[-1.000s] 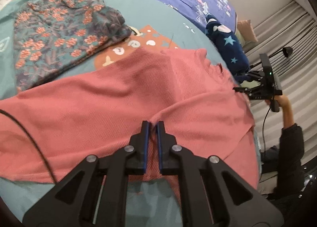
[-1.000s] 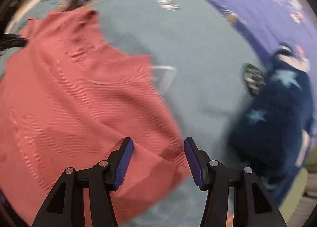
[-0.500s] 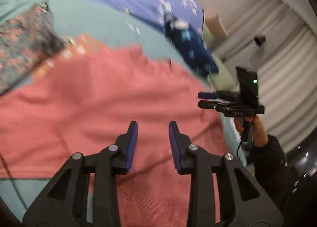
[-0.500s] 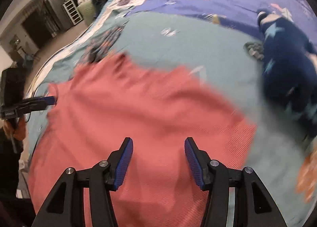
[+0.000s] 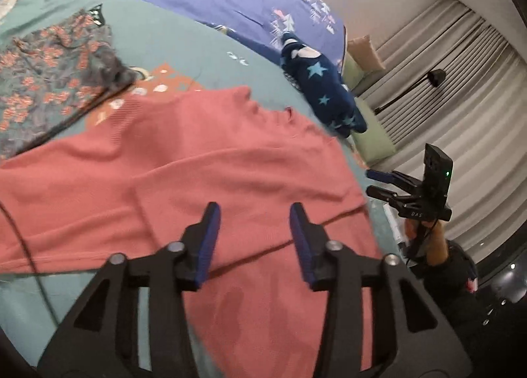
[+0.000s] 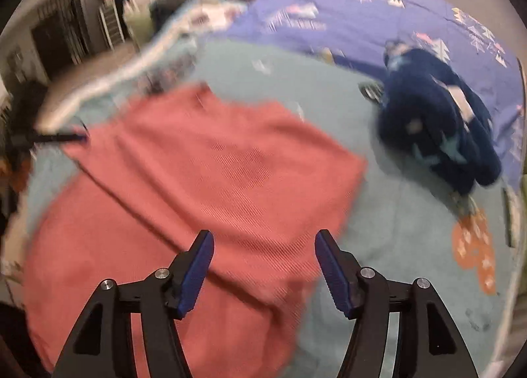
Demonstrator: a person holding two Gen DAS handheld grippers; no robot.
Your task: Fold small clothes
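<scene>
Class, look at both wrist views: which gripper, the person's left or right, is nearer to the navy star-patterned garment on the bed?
Right. The right gripper hangs off the pink top's edge on the side where the navy garment lies; the left gripper hovers over the top's middle, farther away.

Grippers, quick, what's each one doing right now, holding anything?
Left gripper: open, jaws just widened, empty above the pink knit top.
Right gripper: open, jaws just widened, holding nothing.
</scene>
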